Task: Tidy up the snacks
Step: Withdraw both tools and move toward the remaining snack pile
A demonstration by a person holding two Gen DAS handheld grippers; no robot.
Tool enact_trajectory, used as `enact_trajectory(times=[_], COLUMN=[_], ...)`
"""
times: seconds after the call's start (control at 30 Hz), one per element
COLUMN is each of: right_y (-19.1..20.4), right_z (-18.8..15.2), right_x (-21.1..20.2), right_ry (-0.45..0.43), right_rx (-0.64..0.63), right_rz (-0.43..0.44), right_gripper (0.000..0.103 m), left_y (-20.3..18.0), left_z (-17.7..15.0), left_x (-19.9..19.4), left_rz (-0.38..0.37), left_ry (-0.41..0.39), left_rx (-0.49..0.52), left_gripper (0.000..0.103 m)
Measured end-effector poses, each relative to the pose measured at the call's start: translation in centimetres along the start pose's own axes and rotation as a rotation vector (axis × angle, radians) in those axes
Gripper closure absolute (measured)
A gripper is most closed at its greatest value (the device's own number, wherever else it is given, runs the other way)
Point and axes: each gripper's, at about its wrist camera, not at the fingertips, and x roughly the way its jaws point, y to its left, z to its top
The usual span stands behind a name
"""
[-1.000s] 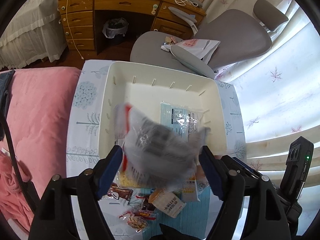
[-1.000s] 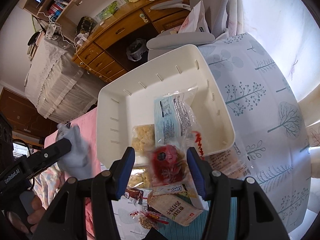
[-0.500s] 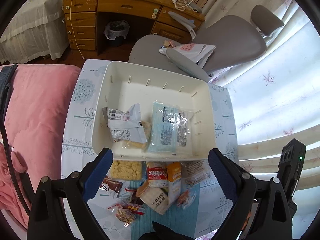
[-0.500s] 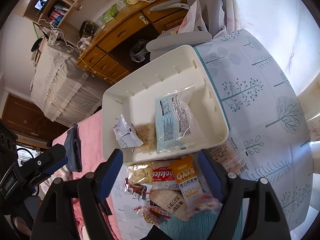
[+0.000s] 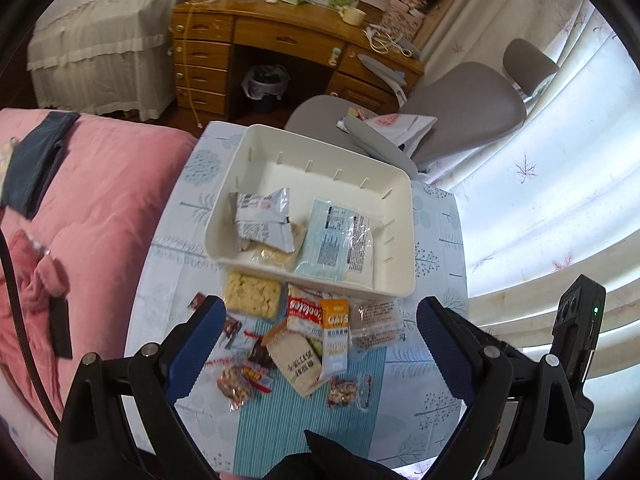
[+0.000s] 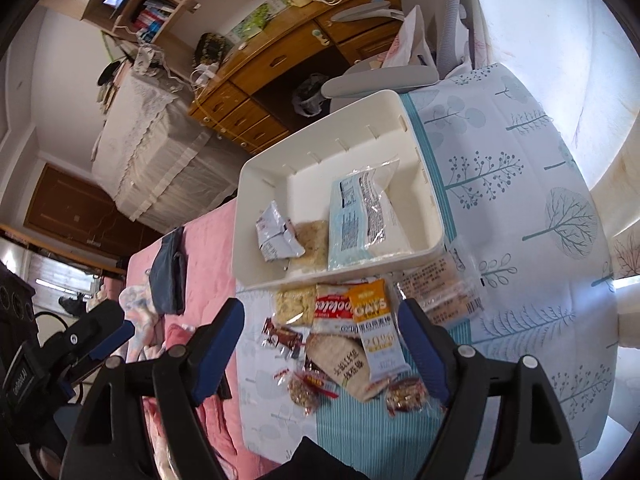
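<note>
Since a second ago, both claws have let go of their snacks and pulled back above the table. A crinkled silver foil snack packet (image 5: 264, 220), then blurred between the left gripper's (image 5: 318, 330) blue pads, now lies inside the white rectangular plastic bin (image 5: 394, 280), partly over a pale crumbly snack bar (image 5: 274, 254) and beside a light blue clear-fronted packet (image 5: 338, 240). The left jaws have just been opening and stand spread wide with nothing between them. The right gripper (image 6: 320, 340) has likewise just been opening; its jaws are spread and empty. A small clear pouch with red contents (image 6: 406, 394), earlier between them, lies on the tree-patterned tablecloth (image 6: 520, 208) among loose snacks in front of the bin, including an orange oat bar packet (image 6: 374, 320) and a red-and-white cookie packet (image 6: 334, 308).
</note>
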Motion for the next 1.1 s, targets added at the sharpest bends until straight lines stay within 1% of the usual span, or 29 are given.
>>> enact_trajectory(times=[0.13,0.37,0.53,0.67,0.73,0.77,0.8,0.87,1.1], right_y=[-0.4,-0.8,-0.9,-1.3,-1.5,-1.6,-1.7,-2.0,-2.4], right_z=[-1.1,-3.1,-4.7,-5.6,-6.0,-6.2,-6.3,-6.5,-7.4], right_x=[-0.7,-0.6,-0.2,0.2,0.5,0.7,0.9,1.1,2.6], right_ry=[0.013,0.066,0.112,0.138,0.151,0.159,0.165,0.170,0.186], right_rx=[-0.025,-0.062,-0.090,-0.079,-0.069,-0.062,-0.050,-0.022,0.087], right_rz=[0.020,0.017,0.006,0.006,0.000,-0.002,-0.007,-0.014,-0.068], right_gripper=[0.023,0.023,0.023,0.023,0.021,0.017,0.016,0.015,0.014], left_y=[0.4,2.1,3.8,4.7,5.3,5.4,5.7,6.1,7.4], left_z=[-3.0,-7.5,-10.2,-11.5,-11.9,-12.0,-12.0,-11.9,-9.2], left_x=[-1.6,-3.4,-4.2,-4.1,-3.9,-3.8,-3.6,-3.2,-0.8], left_rz=[0.024,0.069,0.098,0.114,0.119,0.119,0.117,0.112,0.091], left_ry=[-0.025,-0.023,-0.019,-0.009,-0.002,0.002,0.006,0.013,0.078], left_rx=[-0.029,-0.098,-0.146,-0.153,-0.152,-0.151,-0.149,-0.138,-0.030], left_gripper=[0.007,0.007,0.007,0.007,0.007,0.007,0.007,0.007,0.007])
